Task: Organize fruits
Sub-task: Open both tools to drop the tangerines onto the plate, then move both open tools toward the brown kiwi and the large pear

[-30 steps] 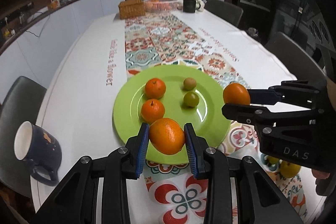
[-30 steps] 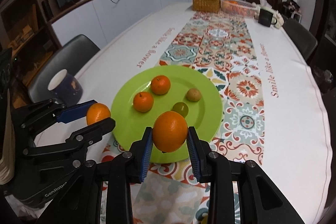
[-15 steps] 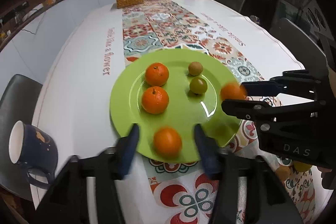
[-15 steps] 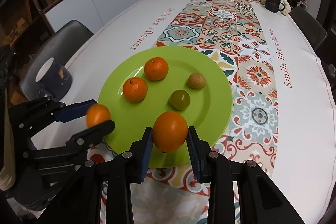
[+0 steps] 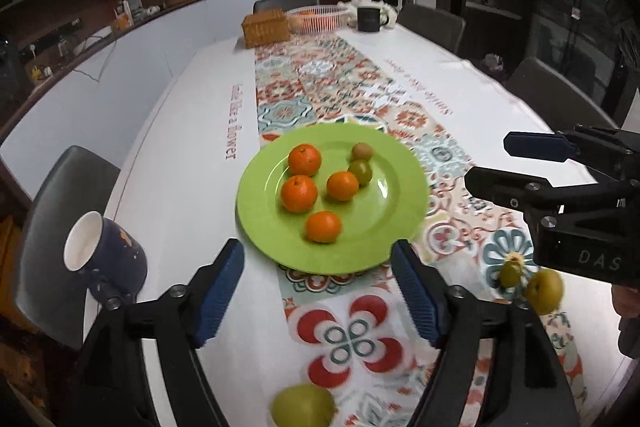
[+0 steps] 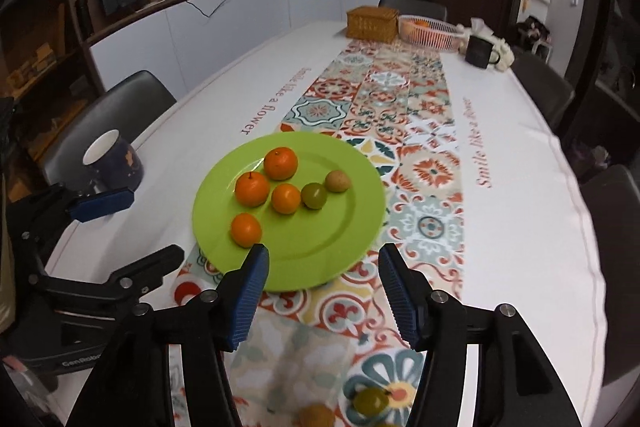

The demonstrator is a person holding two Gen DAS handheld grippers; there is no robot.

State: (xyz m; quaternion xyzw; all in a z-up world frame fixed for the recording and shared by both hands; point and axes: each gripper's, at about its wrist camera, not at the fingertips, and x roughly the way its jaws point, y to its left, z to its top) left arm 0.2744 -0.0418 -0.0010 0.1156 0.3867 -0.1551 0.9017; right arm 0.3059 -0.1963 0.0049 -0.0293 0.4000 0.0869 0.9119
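A green plate (image 5: 384,223) (image 6: 336,231) on the patterned runner holds several oranges, among them one near the front (image 5: 323,226) (image 6: 245,229) and one in the middle (image 5: 342,185) (image 6: 286,199). A small green fruit (image 5: 361,171) (image 6: 314,195) and a brownish one (image 5: 361,151) (image 6: 338,181) lie there too. My left gripper (image 5: 318,251) (image 6: 154,225) hovers before the plate's near rim, jaws opening, nothing between them. At the plate's right side my right gripper (image 6: 323,255) (image 5: 487,161) is likewise opening and holds nothing.
Loose fruits lie on the runner near me: a yellow-green one (image 5: 304,405), a small green one (image 5: 511,273) (image 6: 370,401) and a yellow one (image 5: 543,290). A blue mug (image 5: 104,263) (image 6: 114,163) stands left. A wicker box (image 5: 266,27), white basket (image 5: 318,19) and black mug (image 5: 368,19) sit far back.
Both grippers opened and let go of their oranges, which now lie on the plate. Both have drawn back and up from the plate.
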